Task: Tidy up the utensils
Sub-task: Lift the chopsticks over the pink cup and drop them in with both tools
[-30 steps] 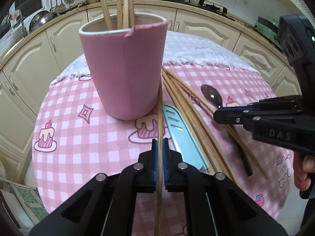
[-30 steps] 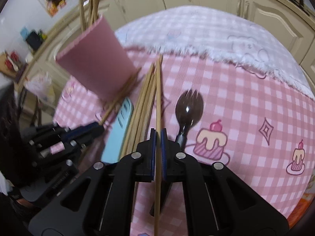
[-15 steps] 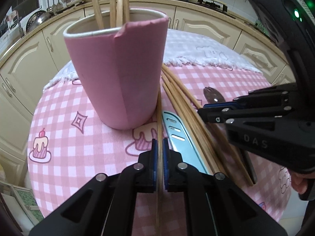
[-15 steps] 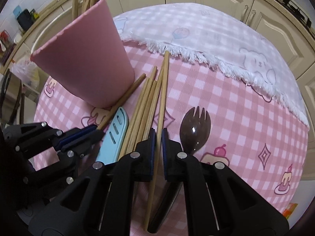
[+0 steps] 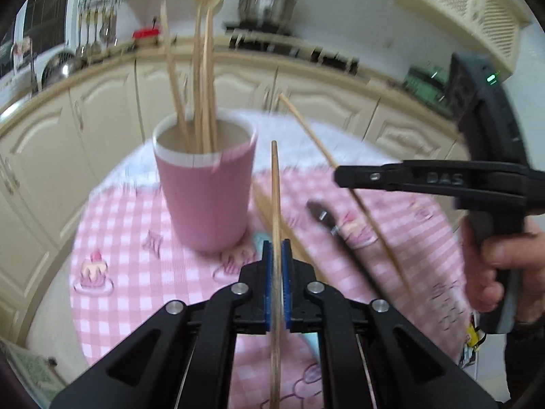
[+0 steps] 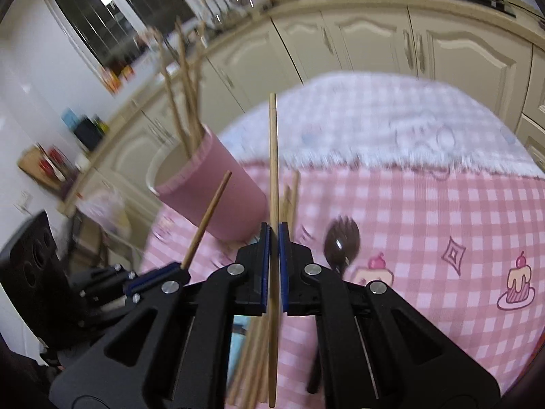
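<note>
A pink cup (image 5: 207,197) (image 6: 211,197) stands on the pink checked tablecloth (image 5: 129,266) with several wooden chopsticks (image 5: 201,85) upright in it. My left gripper (image 5: 277,248) is shut on one chopstick (image 5: 275,187), lifted and pointing past the cup's right side. My right gripper (image 6: 274,235) is shut on another chopstick (image 6: 273,143); in the left wrist view that gripper (image 5: 340,177) hangs to the right, its chopstick (image 5: 368,211) slanting. More chopsticks (image 6: 289,197), a dark spork (image 6: 340,242) (image 5: 322,213) and a pale blue utensil (image 5: 260,238) lie on the cloth.
A person's hand (image 5: 494,266) grips the right tool. Cream cabinets (image 6: 374,44) and a counter with hanging utensils (image 5: 92,30) curve behind the round table. A white fringed cloth (image 6: 391,126) covers the table's far part. The left gripper (image 6: 153,277) shows low left in the right wrist view.
Both grippers rose off the table, each carrying its chopstick up from the cloth. The cup now looks farther and lower in both views, its open top visible.
</note>
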